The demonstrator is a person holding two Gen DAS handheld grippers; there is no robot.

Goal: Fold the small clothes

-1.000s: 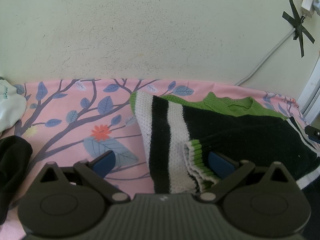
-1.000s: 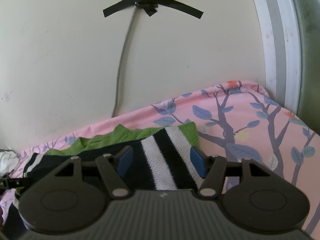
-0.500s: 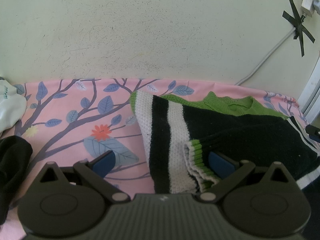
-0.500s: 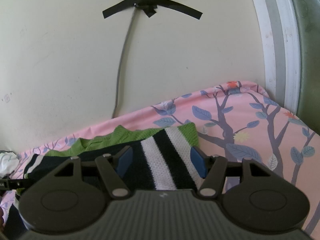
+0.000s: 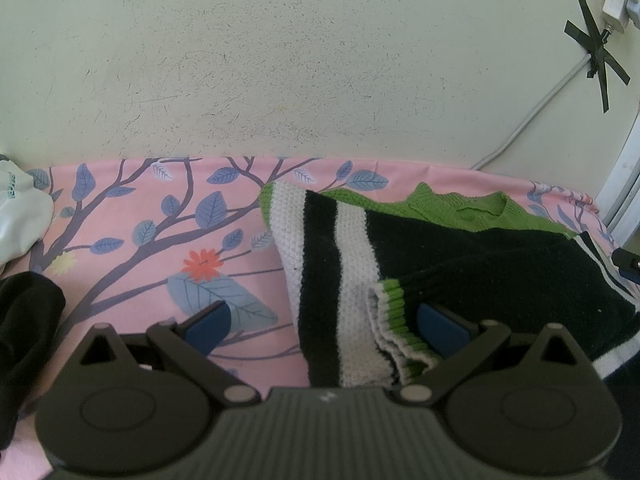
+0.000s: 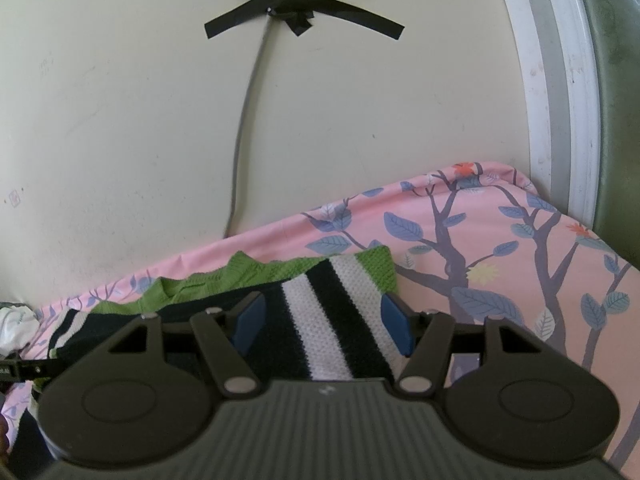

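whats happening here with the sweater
A person holds a tool in each hand over a black, white and green striped knit sweater lying on a pink leaf-print sheet. The left tool is open around the green-edged cuff; the right tool is open, straddling the opposite striped sleeve. Neither has gripped yet.

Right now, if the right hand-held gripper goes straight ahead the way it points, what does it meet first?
Probably the striped sleeve of the sweater, already lying between the open right hand-held gripper. Past it comes bedsheet, then the wall. Depth is unclear.
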